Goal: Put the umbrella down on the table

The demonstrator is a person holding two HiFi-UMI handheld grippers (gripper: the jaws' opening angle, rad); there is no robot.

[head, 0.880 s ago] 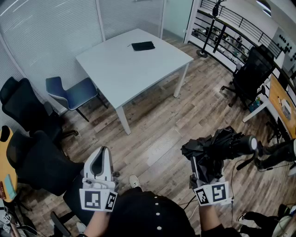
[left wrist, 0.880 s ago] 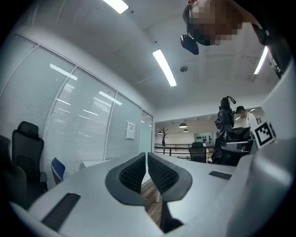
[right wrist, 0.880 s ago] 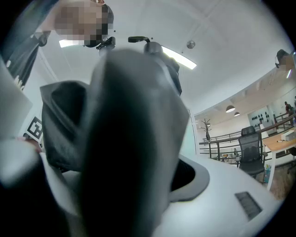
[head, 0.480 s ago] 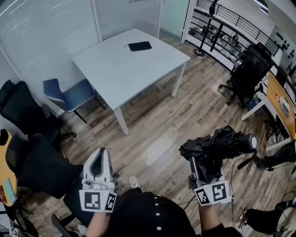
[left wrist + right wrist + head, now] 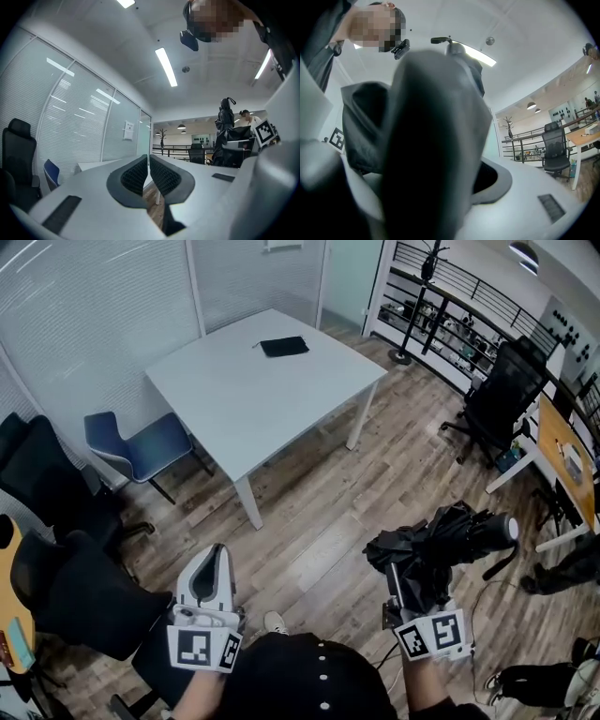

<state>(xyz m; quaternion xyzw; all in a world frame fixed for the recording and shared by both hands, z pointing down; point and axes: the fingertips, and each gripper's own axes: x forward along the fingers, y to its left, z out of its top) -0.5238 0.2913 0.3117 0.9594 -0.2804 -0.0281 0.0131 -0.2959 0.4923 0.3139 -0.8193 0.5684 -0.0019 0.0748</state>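
folded umbrella clamped in the right gripper, well apart from the table

seen from the head view, the person stands on a wooden plank floor [image 5: 375,474], holding one gripper in each hand, both pointing level. the right gripper [image 5: 417,570] has its jaws spread wide and clamped on the black umbrella [image 5: 441,542]. in the right gripper view the dark folded cloth fills the space between the jaws and presses against the pads. the umbrella is furled into a loose bundle; it lies roughly level above the floor and reaches out to the right of that gripper, ending in a rounded pale tip [image 5: 506,529].

the left gripper [image 5: 214,557] is held low on the person's other side. its jaws are drawn together, the ribbed dark pads [image 5: 161,176] standing face to face with only a thin slit between them.

the white square table [image 5: 234,399] stands ahead, near the frosted glass wall [image 5: 94,306] and well apart from both grippers, so the umbrella is not yet on it. a flat black item [image 5: 284,347] lies near the table's far edge. a blue chair [image 5: 141,444] stands just beside the table's left side, and black office chairs [image 5: 56,493] crowd the lower left – another black office chair [image 5: 502,395] stands by a desk at the right
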